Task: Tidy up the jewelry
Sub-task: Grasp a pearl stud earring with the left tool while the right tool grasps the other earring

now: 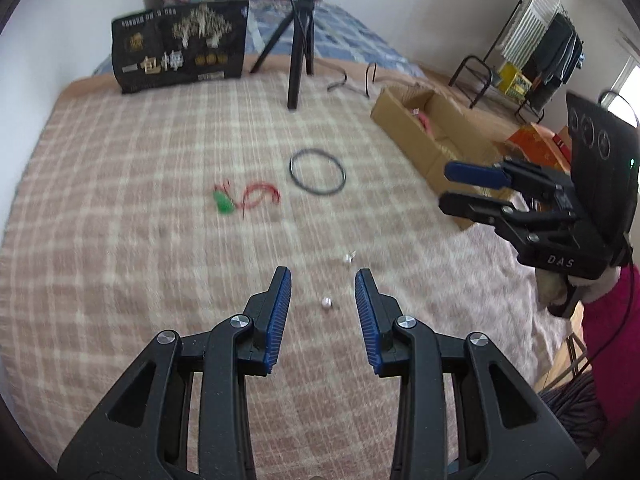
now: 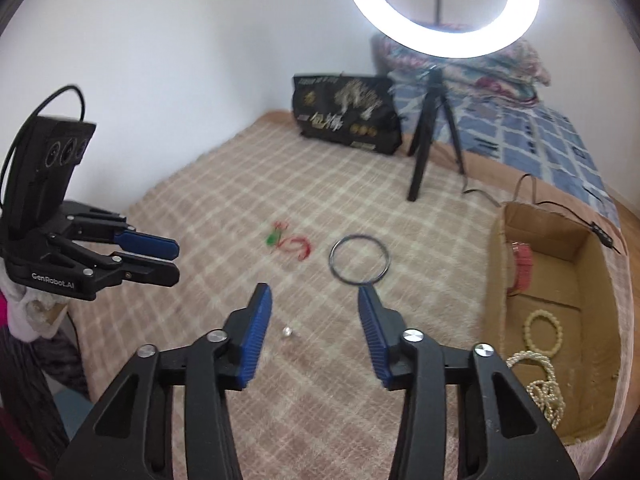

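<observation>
A bright ring light (image 2: 440,8) glares overhead; both fisheye views are motion-blurred, bending at edges.

Dark bangle (image 2: 359,259) flat on blanket; red-green charm (image 2: 289,241) beside; bead (image 2: 287,331) nearer.

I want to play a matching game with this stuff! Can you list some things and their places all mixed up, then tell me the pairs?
Things:
1. dark metal ring bangle
2. cream bead bracelet
3. black tripod
4. tiny silver bead

Places:
A. inside the brown cardboard box
B. standing beside the black printed bag
C. on the blanket between the left gripper fingers
D. flat on the checked blanket, near the red cord

Pairs: 1-D, 2-A, 3-B, 4-C
</observation>
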{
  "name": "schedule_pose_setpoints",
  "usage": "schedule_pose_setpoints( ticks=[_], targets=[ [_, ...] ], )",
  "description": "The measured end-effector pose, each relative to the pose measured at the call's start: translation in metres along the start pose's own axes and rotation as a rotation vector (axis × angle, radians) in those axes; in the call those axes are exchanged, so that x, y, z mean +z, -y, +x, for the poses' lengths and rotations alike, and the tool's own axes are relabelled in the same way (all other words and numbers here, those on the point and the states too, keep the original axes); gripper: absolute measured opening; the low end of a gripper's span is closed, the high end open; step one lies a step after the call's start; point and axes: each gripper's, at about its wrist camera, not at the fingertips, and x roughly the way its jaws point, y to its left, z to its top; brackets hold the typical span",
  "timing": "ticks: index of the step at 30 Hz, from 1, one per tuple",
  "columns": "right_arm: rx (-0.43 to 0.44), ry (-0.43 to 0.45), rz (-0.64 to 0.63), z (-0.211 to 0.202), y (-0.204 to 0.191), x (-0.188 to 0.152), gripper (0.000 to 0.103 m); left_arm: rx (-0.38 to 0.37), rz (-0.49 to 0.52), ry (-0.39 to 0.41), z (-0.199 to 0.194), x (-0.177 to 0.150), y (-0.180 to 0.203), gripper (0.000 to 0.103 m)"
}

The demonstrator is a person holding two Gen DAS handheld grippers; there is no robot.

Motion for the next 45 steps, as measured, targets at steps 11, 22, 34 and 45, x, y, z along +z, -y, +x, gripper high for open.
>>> schedule_pose_setpoints(
  ticks=[11, 22, 34, 45],
  targets=[
    [0.078, -0.173, -0.205, 0.057, -0.028, -0.022, 0.029, -0.001, 0.075, -0.097, 0.043, -0.024, 0.018, 0.033],
    [0.097, -0.230, -0.278, 0.093, -0.033, -0.025, 0.026, 0.045, 0.103, -0.138, 0.075, -0.033, 0.018, 0.033],
    [0.095, -0.254, -0.291, 0.108, -0.031, -0.029, 0.022, 0.056, 0.099, -0.140, 0.088, -0.027, 0.014, 0.033],
    [0.086, -0.263, -0.281, 0.109, -0.029, -0.030, 0.011, 0.077, 0.133, -0.133, 0.098, -0.027, 0.016, 0.015]
  ],
)
